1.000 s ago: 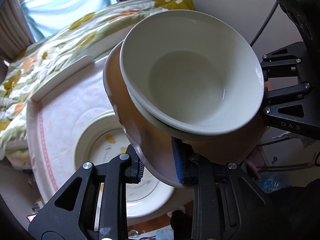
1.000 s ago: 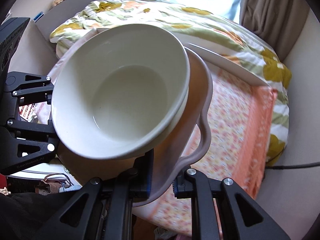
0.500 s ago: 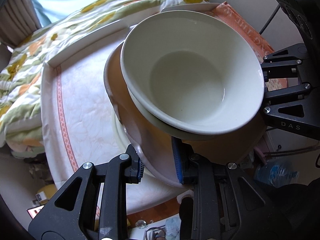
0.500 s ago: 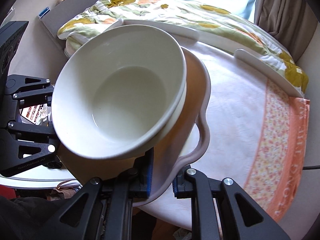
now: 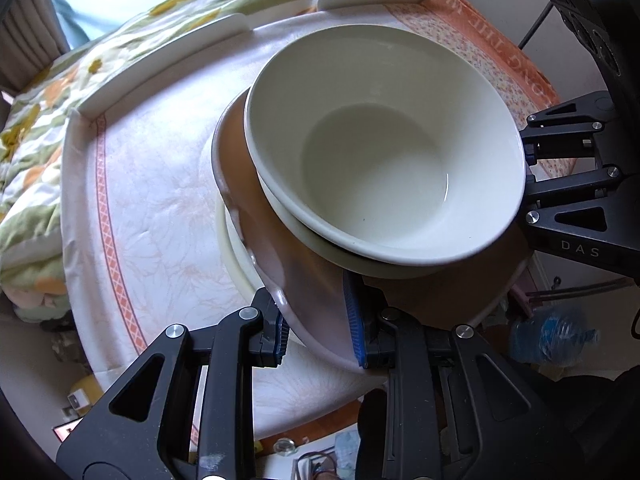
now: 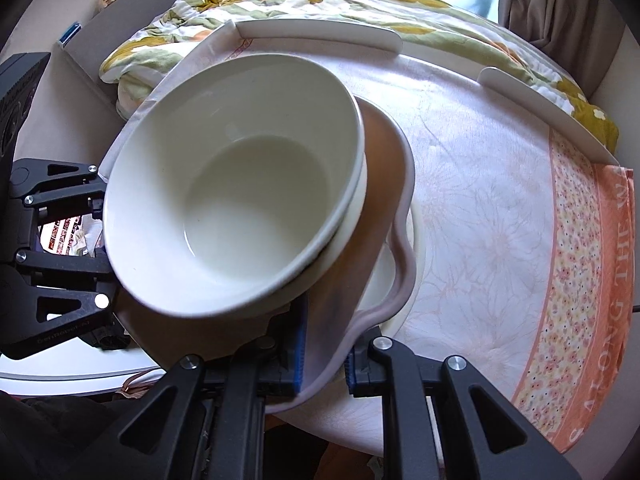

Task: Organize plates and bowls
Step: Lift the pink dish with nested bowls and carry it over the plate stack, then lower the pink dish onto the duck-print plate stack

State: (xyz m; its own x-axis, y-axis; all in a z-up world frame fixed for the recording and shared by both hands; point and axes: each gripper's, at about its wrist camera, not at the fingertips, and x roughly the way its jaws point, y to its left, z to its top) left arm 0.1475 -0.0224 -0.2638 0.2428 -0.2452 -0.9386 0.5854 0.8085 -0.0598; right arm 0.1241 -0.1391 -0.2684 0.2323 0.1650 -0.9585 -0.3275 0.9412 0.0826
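Left gripper (image 5: 316, 330): we see it clamped on the rim of the brown scalloped-edge ceramic plate (image 5: 288, 264), blue pads either side of the edge at 6 o'clock in the left wrist view.
Right gripper (image 6: 324, 354): we see it pinching the opposite rim of the same plate (image 6: 384, 184), blue pads on both faces, 6 o'clock in the right wrist view.
Stack on plate: upper white ceramic bowl (image 5: 384, 144) nested in a lower cream ceramic bowl (image 5: 320, 236); only the lower one's rim shows, at 7 o'clock of the upper. Both sit on the brown plate, tilted. Same pair in the right wrist view, upper (image 6: 236, 208), lower rim (image 6: 352, 224).
Below the plate: a cream round plate (image 5: 232, 248) lies on the table; we see just its edge past the brown plate at 8 o'clock, and at 4 o'clock from the right wrist (image 6: 408, 280). Touching or apart, we cannot tell.
Table: round, under a white floral tablecloth with orange border (image 5: 152, 208), white curved edge guards (image 5: 160, 64) at 11 o'clock.
Beyond table: green and yellow floral quilt (image 6: 280, 0) at 12 o'clock.
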